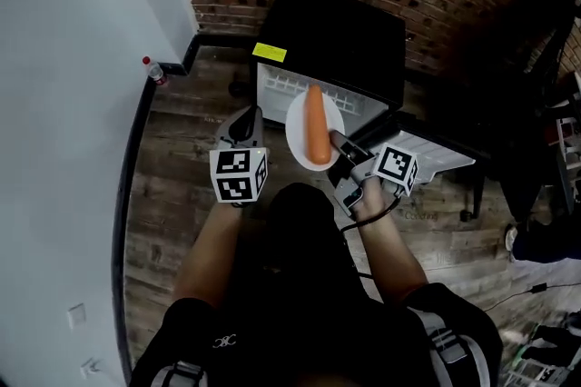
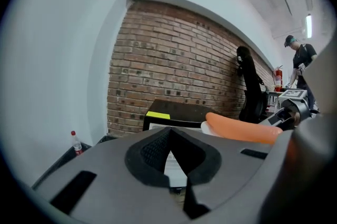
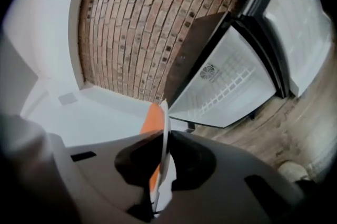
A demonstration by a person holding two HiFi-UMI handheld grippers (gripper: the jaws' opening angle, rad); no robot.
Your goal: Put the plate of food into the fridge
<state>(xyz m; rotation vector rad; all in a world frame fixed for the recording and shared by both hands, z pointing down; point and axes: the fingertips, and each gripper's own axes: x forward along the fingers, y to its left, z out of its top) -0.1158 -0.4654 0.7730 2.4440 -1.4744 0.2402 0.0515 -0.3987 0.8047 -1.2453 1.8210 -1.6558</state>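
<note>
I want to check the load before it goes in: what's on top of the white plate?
A single long orange carrot lies across the plate, whose rim the right gripper pinches. The plate surface under the carrot is covered.

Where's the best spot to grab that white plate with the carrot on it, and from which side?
Grip the thin rim of the plate, coming in level from the person's right with one jaw above and one below. The plate is flat and the carrot lies along its middle, so probably only the rim is free. The right gripper pinches it there.
</note>
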